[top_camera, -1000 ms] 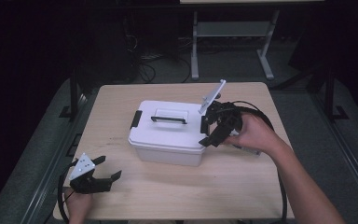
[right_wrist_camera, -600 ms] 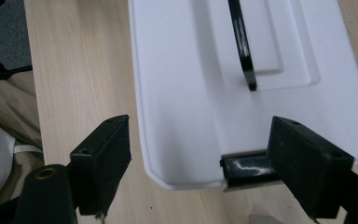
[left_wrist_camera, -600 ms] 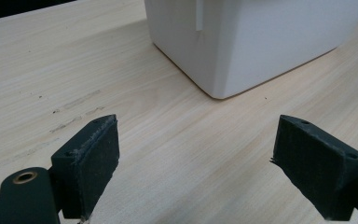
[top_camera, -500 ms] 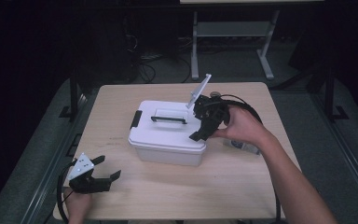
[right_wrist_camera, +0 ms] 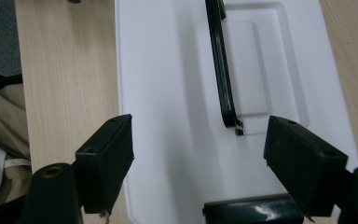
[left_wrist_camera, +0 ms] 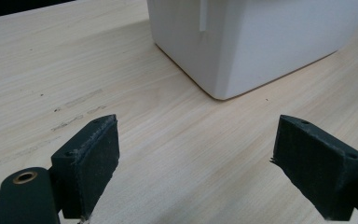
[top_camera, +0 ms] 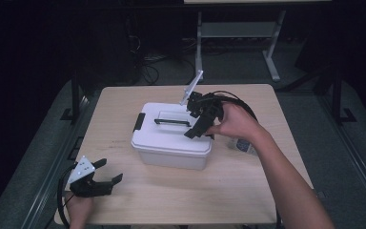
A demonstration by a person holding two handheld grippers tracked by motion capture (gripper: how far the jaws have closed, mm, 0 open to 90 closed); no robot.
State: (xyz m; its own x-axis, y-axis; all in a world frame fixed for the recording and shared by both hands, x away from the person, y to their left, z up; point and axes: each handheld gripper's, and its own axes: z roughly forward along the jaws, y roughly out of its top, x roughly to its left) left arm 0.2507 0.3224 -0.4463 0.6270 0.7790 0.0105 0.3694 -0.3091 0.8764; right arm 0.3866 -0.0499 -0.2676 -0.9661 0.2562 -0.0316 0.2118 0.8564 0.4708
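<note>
white lidded box [top_camera: 171,138] sits mid-table [top_camera: 248,191], black carry handle [right_wrist_camera: 221,70] lying flat in lid recess. right gripper [top_camera: 198,125] hovers over lid, jaws spread wide and just narrowing slightly, nothing between them. left gripper [top_camera: 106,177] parked near front-left edge, jaws spread, empty. risk, as judged: pads straddling handle end could skid off slick moulded plastic or miss thin glossy bar, nudging light box. smooth rounded corners, matte pale wood grain beneath.

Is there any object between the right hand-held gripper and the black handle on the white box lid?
No. The right hand-held gripper hangs with open jaws above the lid; the black handle lies flat in its recess, uncovered.
</note>
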